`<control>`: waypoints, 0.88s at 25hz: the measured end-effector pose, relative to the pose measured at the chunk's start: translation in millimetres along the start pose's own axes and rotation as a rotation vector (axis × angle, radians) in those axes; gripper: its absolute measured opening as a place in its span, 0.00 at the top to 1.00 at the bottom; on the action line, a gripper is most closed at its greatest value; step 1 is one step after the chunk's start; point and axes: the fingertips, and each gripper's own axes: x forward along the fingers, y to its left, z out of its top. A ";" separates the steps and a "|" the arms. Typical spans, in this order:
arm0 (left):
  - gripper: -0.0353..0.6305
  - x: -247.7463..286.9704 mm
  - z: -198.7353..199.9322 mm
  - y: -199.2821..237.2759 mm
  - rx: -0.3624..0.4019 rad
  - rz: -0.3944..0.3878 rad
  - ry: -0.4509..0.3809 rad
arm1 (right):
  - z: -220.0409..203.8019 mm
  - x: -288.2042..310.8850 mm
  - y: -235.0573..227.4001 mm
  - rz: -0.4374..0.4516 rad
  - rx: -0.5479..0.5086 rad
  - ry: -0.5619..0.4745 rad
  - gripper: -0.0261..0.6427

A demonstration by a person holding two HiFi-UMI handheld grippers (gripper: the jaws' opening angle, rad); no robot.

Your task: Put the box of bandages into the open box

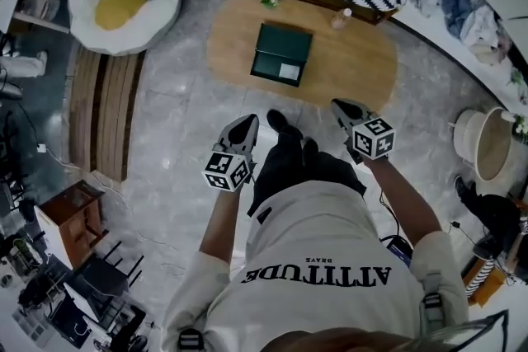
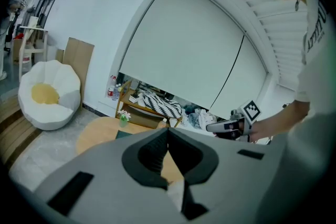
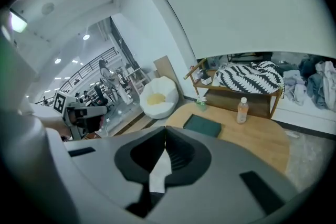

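Grey marbled flooring (image 1: 173,95) surrounded an oval wooden table (image 1: 355,62), where a dark green open box (image 1: 280,45) sat left of centre. A small white box of bandages (image 1: 289,72) appeared to lie in its near right corner. It looked like light, crushable cardboard, best pinched across its narrow sides. The left gripper (image 1: 247,122) and right gripper (image 1: 340,105) hung clear, jaws together, empty.
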 end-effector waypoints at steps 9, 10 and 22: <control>0.91 -39.2 -7.8 -77.4 0.031 -0.006 -0.086 | -36.2 -98.1 5.9 -0.007 -0.008 -0.094 0.93; 0.91 -46.5 -8.5 -83.9 0.016 -0.006 -0.099 | -38.3 -109.8 5.8 -0.012 -0.010 -0.106 0.93; 0.91 -119.0 -11.4 -155.3 0.105 -0.030 -0.141 | -41.9 -187.4 31.3 -0.019 -0.134 -0.155 0.93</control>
